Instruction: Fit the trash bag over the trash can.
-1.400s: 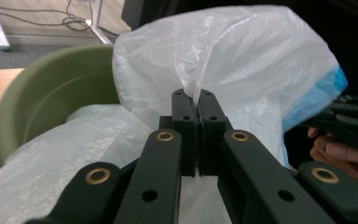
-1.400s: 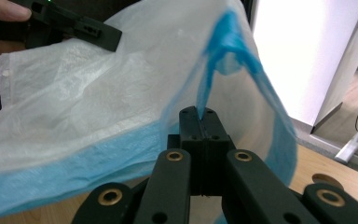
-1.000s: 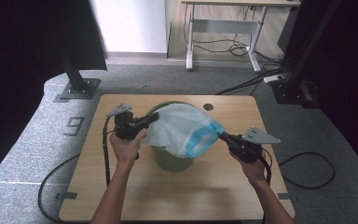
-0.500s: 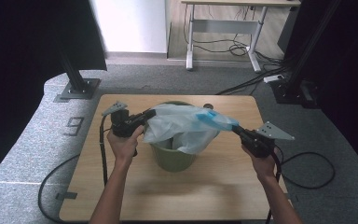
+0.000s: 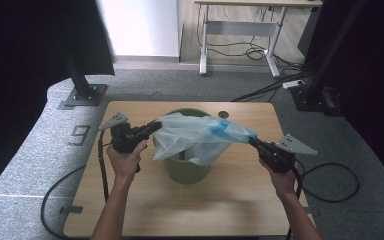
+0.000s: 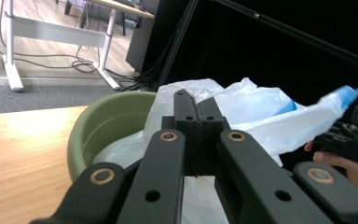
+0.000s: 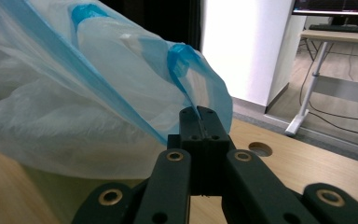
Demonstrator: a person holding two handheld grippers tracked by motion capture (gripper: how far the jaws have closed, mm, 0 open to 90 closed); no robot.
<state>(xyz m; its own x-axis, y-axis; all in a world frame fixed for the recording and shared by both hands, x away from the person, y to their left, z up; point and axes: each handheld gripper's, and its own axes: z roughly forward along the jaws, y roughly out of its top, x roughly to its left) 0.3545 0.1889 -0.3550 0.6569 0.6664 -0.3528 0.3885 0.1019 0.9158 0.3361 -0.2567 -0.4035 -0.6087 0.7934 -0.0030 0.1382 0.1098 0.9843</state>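
Both grippers are clamped tight on the bag [image 5: 195, 137]: the left gripper [image 5: 152, 127] pinches its white edge, the right gripper [image 5: 252, 141] its blue edge. The bag stretches between them, over the bin [image 5: 186, 170] on the bench [image 5: 130, 210].

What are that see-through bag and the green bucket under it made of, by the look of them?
The bag looks like thin plastic film: translucent white with a blue band, creased and stretched taut between the two grippers. The bucket seems to be moulded plastic, olive green with a smooth, matt wall and a rounded rim, though the look alone leaves that open.
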